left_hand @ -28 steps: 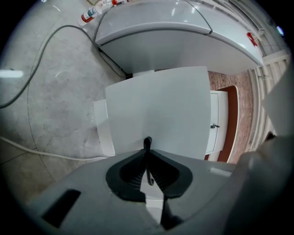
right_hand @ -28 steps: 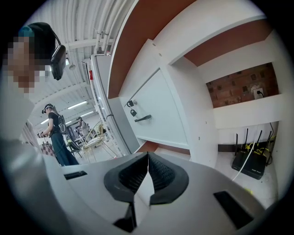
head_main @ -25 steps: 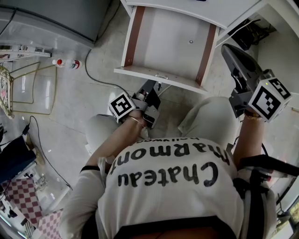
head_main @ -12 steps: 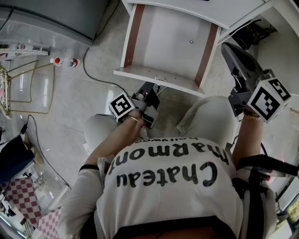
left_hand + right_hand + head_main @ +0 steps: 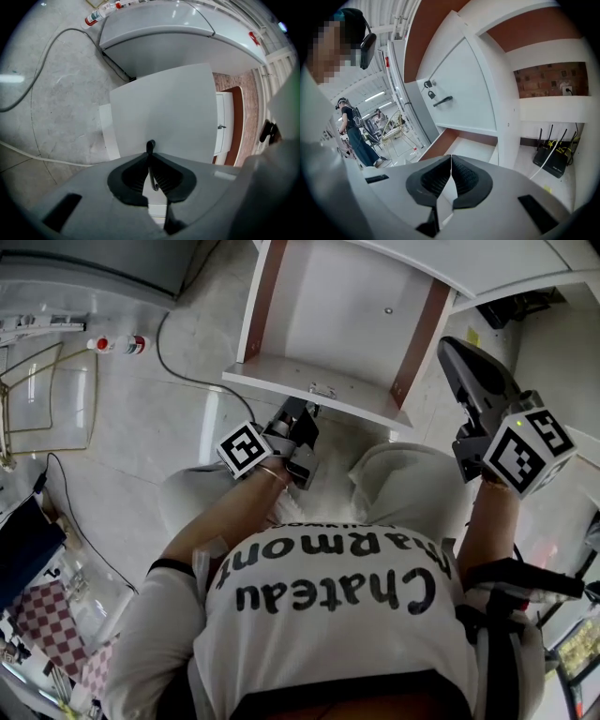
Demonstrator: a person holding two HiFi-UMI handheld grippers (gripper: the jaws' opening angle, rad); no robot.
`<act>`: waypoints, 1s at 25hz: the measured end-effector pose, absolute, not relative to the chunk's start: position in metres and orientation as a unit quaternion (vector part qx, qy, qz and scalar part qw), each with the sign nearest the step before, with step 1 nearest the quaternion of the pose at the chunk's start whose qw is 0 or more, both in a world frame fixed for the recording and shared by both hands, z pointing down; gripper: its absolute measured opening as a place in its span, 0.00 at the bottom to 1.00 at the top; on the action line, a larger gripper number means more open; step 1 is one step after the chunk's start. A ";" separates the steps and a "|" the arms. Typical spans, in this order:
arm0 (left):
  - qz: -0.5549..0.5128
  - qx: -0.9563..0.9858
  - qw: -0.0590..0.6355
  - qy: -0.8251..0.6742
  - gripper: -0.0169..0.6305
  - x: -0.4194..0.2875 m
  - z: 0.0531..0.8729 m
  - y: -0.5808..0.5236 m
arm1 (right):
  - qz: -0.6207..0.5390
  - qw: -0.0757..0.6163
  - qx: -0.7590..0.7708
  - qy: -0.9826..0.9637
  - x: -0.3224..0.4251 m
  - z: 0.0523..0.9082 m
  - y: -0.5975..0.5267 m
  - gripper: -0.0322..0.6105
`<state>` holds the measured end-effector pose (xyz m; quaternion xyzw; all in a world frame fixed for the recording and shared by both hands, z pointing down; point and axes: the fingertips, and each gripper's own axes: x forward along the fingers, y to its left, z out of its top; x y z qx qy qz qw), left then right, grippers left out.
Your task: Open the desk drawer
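The white desk drawer (image 5: 337,306) with brown side walls stands pulled out at the top of the head view. My left gripper (image 5: 306,414) reaches up to the drawer's front panel (image 5: 300,381) from below. In the left gripper view, that panel (image 5: 164,108) fills the middle, and the left gripper (image 5: 151,158) is shut on a thin dark metal handle (image 5: 150,146) sticking out from it. My right gripper (image 5: 452,345) hangs to the right of the drawer, apart from it. In its own view the right gripper (image 5: 451,161) is shut with nothing between the jaws.
A cabinet door (image 5: 454,93) with keys and a dark handle stands beside the drawer. A black router (image 5: 553,161) with cables sits under the desk at the right. A grey cable (image 5: 173,357), a small bottle (image 5: 117,344) and a wire rack (image 5: 47,399) lie on the floor to the left. The person's knees sit just below the drawer.
My right gripper has sunk a little and tipped downward. The left gripper keeps its hold on the handle in the same place; the head view has shifted slightly.
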<state>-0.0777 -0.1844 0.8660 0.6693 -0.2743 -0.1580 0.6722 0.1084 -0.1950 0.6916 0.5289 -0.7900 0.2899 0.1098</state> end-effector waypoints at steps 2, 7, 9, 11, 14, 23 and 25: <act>-0.158 0.670 0.673 -0.271 0.07 -0.074 0.861 -0.186 | 0.315 0.126 0.522 -0.783 0.108 0.696 -0.192 0.07; -0.161 0.660 0.673 -0.291 0.07 -0.079 0.863 -0.186 | 0.363 0.145 0.505 -0.770 0.101 0.697 -0.185 0.07; -0.167 0.667 0.666 -0.289 0.07 -0.079 0.861 -0.187 | 0.377 0.154 0.497 -0.766 0.098 0.694 -0.183 0.07; -0.172 0.667 0.665 -0.288 0.07 -0.078 0.861 -0.188 | 0.387 0.165 0.488 -0.765 0.093 0.688 -0.182 0.07; -0.156 0.672 0.661 -0.296 0.07 -0.080 0.864 -0.187 | 0.400 0.172 0.473 -0.766 0.082 0.675 -0.178 0.07; -0.105 0.656 0.635 -0.395 0.07 -0.084 0.862 -0.186 | 0.462 0.198 0.445 -0.741 0.064 0.658 -0.146 0.07; -0.096 0.647 0.631 -0.417 0.07 -0.086 0.862 -0.185 | 0.475 0.200 0.437 -0.737 0.060 0.654 -0.136 0.07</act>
